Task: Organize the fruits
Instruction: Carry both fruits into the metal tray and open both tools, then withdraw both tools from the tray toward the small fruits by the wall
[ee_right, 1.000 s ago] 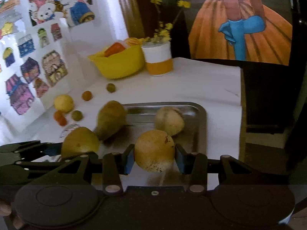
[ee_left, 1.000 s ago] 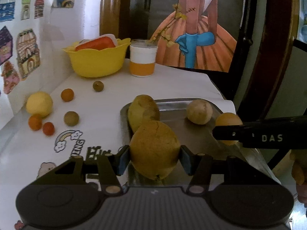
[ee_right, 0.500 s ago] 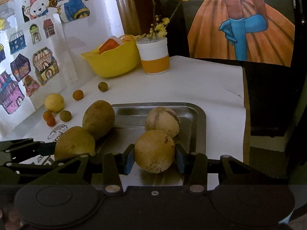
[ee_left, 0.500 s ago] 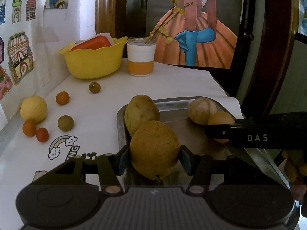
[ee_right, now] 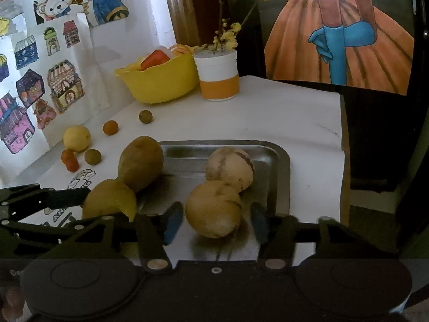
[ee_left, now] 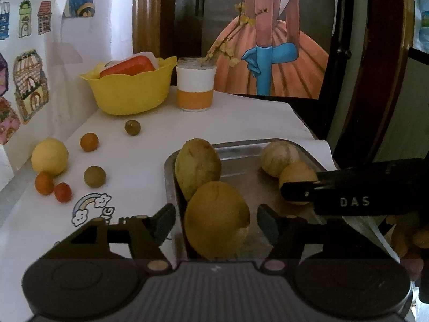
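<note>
Both grippers are standing over the metal tray (ee_right: 278,161), and each one is having its fingers apart, with a gap on both sides of its fruit. The left gripper (ee_left: 215,221) is framing a yellow-brown mango (ee_left: 216,218), which is sitting at the near left part of the tray and leaning on a second, greener mango (ee_left: 198,170) behind it. The right gripper (ee_right: 213,221) is framing a tan round fruit (ee_right: 213,209), which is resting on the tray floor just in front of another round fruit (ee_right: 230,171), touching it or almost.

My judgement is that the step in hand is the release: two fruits are being set down in the tray together. To do it well, the person should be pulling each gripper straight back along its fingers (not sideways), so the pads are not brushing the fruit and making it roll. The mango is looking less stable, because it is only propped against its neighbour near the tray's rim; a slow retreat is safer there.

Small fruits are waiting on the white table (ee_left: 241,112): a yellow one (ee_left: 50,156), orange ones (ee_left: 89,142) and greenish ones (ee_left: 94,176), near the yellow bowl (ee_left: 128,94).
</note>
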Tool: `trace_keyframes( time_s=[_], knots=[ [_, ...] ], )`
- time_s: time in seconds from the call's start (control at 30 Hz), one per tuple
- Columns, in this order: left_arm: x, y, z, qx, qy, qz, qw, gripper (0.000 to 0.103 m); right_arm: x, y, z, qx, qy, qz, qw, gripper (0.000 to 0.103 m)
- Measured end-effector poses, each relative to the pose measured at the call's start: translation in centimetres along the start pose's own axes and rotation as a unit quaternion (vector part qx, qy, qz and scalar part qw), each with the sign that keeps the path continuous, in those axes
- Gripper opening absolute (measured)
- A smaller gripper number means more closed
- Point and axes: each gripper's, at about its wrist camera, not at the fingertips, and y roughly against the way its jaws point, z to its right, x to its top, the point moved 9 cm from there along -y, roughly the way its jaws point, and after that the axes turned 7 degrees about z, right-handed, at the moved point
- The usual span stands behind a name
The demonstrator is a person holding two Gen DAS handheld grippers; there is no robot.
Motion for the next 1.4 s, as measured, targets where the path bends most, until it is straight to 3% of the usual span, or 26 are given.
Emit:
trace_keyframes(
  time_s=[0.27, 0.4, 0.67, 0.87, 1.1, 1.4],
  knots=[
    [0.4, 4.4, -0.8, 0.006, 0.0, 0.025, 0.9997, 0.087, 1.3, 4.4, -0.3, -0.004, -0.002, 0.035, 0.999, 0.085],
    [0.6, 7.2, -1.5, 0.019, 0.008, 0.043, 0.9989, 0.101, 1.5, 7.4, -1.3, -0.012, 0.009, 0.059, 0.998, 0.097],
    [-0.3, 12.5, -2.1, 0.021, 0.011, 0.056, 0.9981, 0.103, 0.0, 13.6, -4.6, -0.017, 0.043, 0.077, 0.996, 0.102],
    [-3.0, 15.0, -2.3, 0.012, -0.003, 0.037, 0.9992, 0.103, -3.4, 16.4, -6.8, -0.013, 0.058, 0.045, 0.997, 0.102],
    [-5.6, 16.2, -3.3, 0.009, -0.019, 0.006, 0.9998, 0.103, -7.3, 17.6, -9.0, -0.006, 0.069, -0.024, 0.997, 0.102],
    [-7.0, 17.2, -7.1, 0.049, -0.036, -0.021, 0.9979, 0.103, -8.9, 16.5, -13.7, 0.034, 0.098, -0.081, 0.991, 0.102]
  ],
)
